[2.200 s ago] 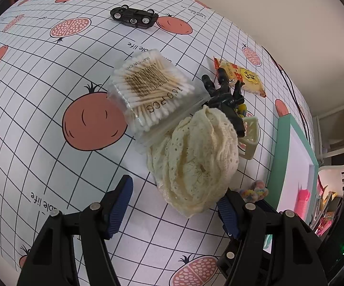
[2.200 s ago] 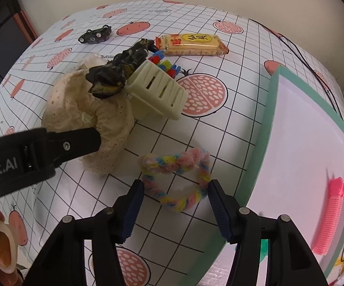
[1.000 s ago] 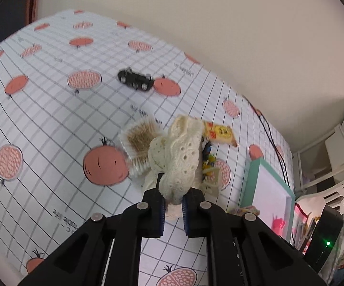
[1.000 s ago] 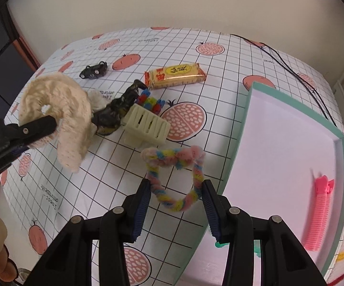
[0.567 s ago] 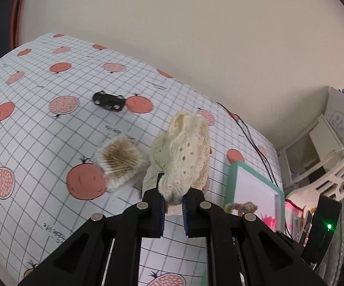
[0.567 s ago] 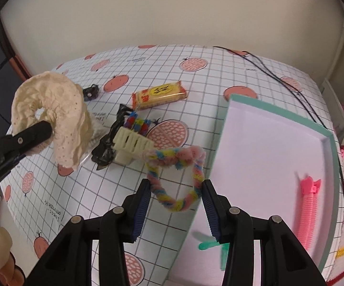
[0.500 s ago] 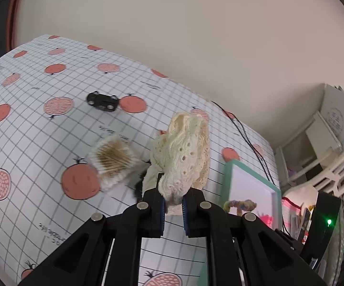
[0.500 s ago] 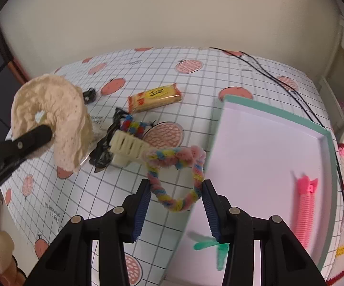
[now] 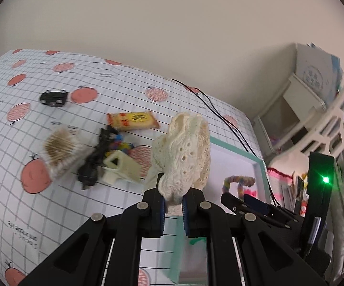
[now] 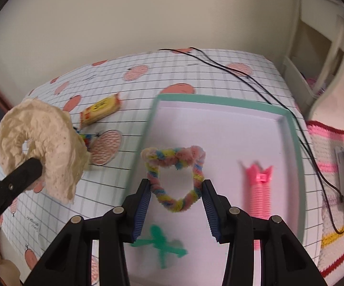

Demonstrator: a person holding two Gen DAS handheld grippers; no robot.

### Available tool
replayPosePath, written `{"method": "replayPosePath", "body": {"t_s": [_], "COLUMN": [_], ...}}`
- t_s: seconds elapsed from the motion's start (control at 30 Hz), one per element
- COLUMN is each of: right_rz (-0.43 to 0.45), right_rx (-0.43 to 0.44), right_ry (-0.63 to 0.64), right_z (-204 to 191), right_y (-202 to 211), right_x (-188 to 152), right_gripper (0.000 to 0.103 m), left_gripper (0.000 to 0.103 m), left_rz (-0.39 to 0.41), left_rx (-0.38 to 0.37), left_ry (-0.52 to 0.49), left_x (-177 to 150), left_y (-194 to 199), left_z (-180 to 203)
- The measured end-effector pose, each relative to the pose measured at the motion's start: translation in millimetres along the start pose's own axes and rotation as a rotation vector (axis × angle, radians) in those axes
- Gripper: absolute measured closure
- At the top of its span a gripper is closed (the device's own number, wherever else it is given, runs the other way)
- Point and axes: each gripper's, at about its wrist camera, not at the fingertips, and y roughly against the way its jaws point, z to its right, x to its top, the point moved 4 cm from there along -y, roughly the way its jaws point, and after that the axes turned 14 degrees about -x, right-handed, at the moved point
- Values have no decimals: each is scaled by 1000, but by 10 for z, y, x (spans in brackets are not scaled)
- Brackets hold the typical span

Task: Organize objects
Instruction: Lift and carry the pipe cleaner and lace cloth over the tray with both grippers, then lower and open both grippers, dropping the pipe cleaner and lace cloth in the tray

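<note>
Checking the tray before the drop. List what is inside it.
Inside the tray: a pink hair clip and a blurred green item. The held pipe-cleaner heart and gripper fingers hide some floor.

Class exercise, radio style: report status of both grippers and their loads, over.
Left gripper shut on cream lace scrunchie, airborne. Right gripper shut on pipe-cleaner heart, above the tray. Nothing blocking.

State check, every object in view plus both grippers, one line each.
Left gripper: shut on the lace scrunchie.
Lace scrunchie: held in the air.
Right gripper: shut on the pipe-cleaner heart.
Pipe-cleaner heart: held above the tray.
Tray: flat on the table.
Pink hair clip: lying in the tray.
Green figure: lying in the tray, blurred.
Cotton swab box: on the table, blurred.
Toy car: upside down.
</note>
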Motion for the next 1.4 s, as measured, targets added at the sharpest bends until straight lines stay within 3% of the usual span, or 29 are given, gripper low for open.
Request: {"method": "replayPosePath", "body": {"t_s": [0.43, 0.93, 1.23, 1.3, 1.4], "right_rz": [-15, 3, -15, -14, -14], "right_rx": [-56, -72, -83, -84, -83], "right_ry": [-80, -83, -83, -79, -81], "right_z": [445, 490, 524, 519, 522], "right_y": [-234, -407, -473, -474, -484], "right_x": [-2, 31, -17, -23, -16], "right_gripper": [56, 56, 53, 52, 51], "left_gripper": [91, 91, 91, 87, 70], "left_rz": [-56, -137, -198, -212, -221], "left_rx": [-20, -52, -58, -62, -69], "left_ry": [-126, -117, -130, -126, -114], "left_x": [72, 52, -91, -107, -117], "left_y": [-483, -1117, -1214, -1210, -1195], "left_z": [421, 519, 491, 471, 448]}}
